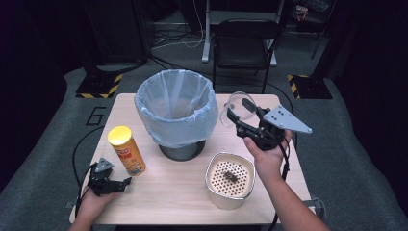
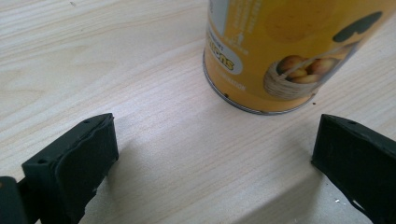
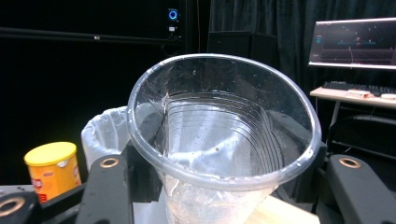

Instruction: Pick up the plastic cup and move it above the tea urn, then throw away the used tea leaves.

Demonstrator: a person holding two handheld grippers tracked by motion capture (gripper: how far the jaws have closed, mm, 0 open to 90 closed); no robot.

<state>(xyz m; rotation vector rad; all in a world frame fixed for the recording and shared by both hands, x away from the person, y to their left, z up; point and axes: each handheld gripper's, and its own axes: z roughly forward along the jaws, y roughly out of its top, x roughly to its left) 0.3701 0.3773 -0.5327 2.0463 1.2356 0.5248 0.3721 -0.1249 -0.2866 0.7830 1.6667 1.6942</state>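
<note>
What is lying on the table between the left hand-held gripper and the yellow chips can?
Nothing: in the left gripper view, bare wooden table runs from the open left hand-held gripper to the yellow chips can.

A white-lined bin [image 1: 175,111] stands mid-table, a perforated beige container [image 1: 230,179] near the front edge. Behind the wooden table [image 1: 173,192] waits a black chair [image 1: 245,43], and a lit monitor [image 3: 357,43] glows.

The left gripper [image 1: 126,182] lies low on the table at the near left, held by the left hand [image 1: 91,201], jaws spread wide with nothing between them. The right hand [image 1: 263,153] holds the right gripper [image 1: 239,114] raised, its jaws clamping a clear plastic cup [image 3: 219,135].
</note>
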